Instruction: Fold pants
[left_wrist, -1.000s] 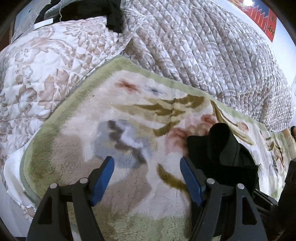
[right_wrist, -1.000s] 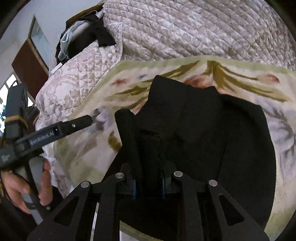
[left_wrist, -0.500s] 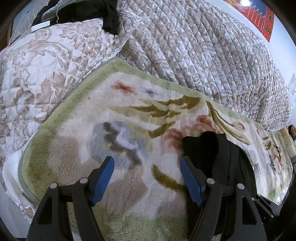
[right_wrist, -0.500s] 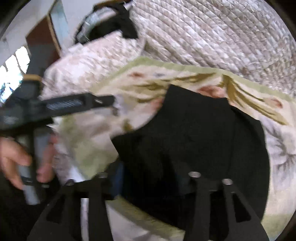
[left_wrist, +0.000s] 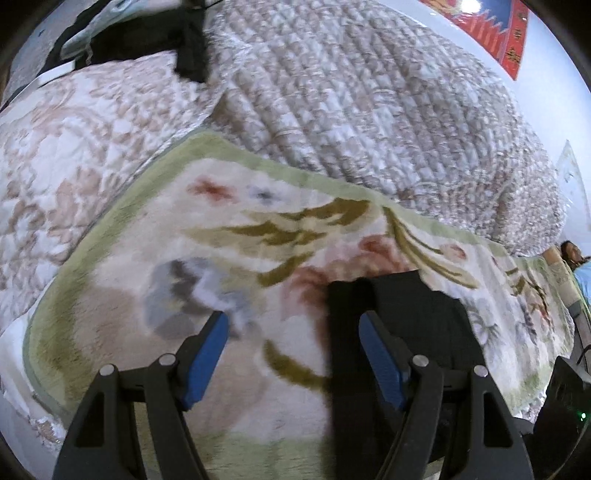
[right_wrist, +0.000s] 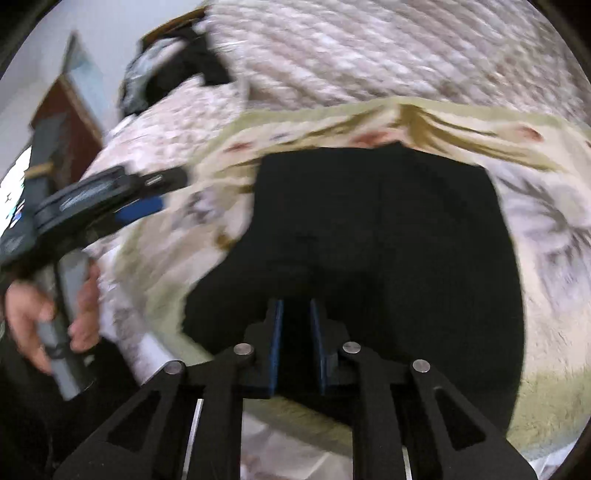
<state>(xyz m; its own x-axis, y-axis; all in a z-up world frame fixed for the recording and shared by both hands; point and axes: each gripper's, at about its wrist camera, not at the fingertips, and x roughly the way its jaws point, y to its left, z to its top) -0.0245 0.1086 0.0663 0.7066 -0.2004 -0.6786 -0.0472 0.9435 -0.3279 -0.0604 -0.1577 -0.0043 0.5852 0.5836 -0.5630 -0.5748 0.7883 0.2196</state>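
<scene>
Now black pants (right_wrist: 376, 229), folded flat

I see left gripper (left_wrist: 291, 343) jaws wide, empty | black pants (left_wrist: 402, 317) folded on floral blanket (left_wrist: 147, 229) | quilt (left_wrist: 351, 103) behind

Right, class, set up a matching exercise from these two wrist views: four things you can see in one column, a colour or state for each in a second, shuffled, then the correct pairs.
Things:
1. pants
2. left gripper
3. right gripper
4. wall hanging

Descriptions:
A. red
B. jaws wide apart, nothing between them
C. black, lying flat on the floral blanket
D. jaws closing, narrow gap, over black cloth

Pairs: 1-C, 2-B, 3-D, 4-A
</scene>
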